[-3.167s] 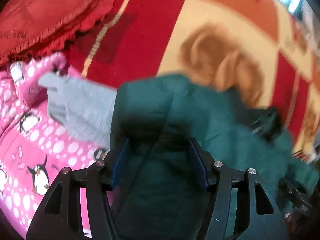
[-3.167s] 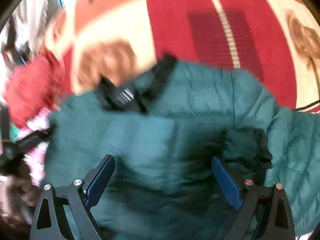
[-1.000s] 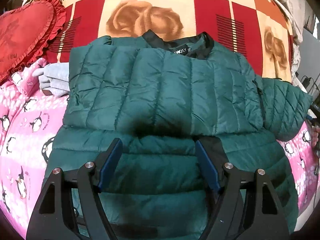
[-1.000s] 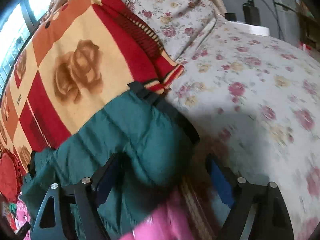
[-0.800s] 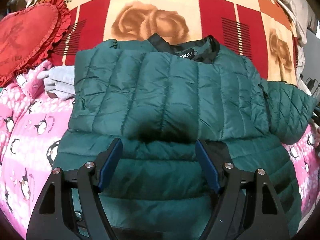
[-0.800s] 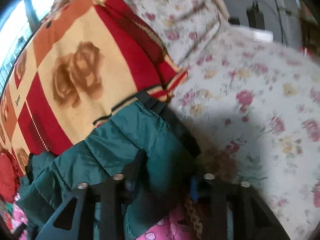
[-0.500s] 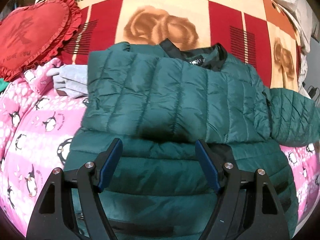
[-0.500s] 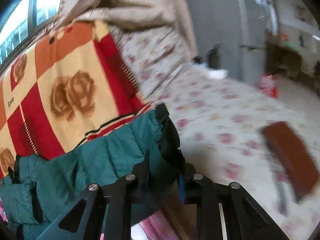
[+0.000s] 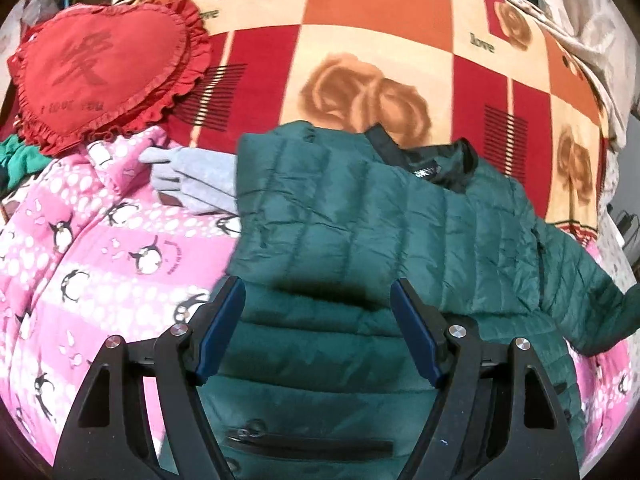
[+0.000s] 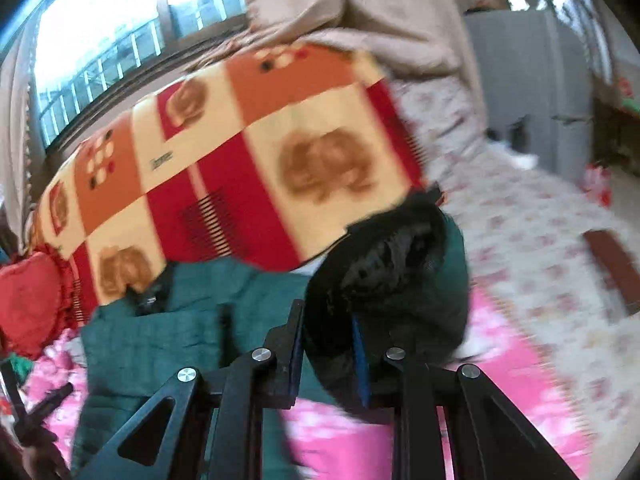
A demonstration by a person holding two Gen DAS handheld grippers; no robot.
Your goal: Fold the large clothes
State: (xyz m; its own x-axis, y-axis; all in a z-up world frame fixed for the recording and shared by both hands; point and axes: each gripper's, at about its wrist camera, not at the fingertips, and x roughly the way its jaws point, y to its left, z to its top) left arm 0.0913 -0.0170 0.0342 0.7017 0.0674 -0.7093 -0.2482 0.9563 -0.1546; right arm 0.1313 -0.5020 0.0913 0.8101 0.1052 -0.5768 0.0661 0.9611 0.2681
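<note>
You can read "love" twice on the checked rose blanket (image 9: 360, 52), once near the pillow and once up by the right side. The red heart pillow (image 9: 100, 64) has a big Chinese character and "I love you" under it. There's a white label inside the jacket's black collar, but it's too blurry to read.

Count-wise: one green puffer jacket (image 9: 360, 208), one heart pillow, one grey garment (image 9: 200, 180) poking out beside the jacket, one pink penguin-print quilt (image 9: 100, 248).

The jacket lies on the bed, half on the pink quilt and half on the blanket, quilted in stripes, with one sleeve already folded across the chest and a zip pocket near the hem.

Your left gripper (image 9: 318, 332) hovers over the jacket's lower half, jaws spread wide and holding nothing. Your right gripper (image 10: 326, 348) has its jaws clamped on the other sleeve (image 10: 400, 280), lifted so the black cuff opening faces the camera.
</note>
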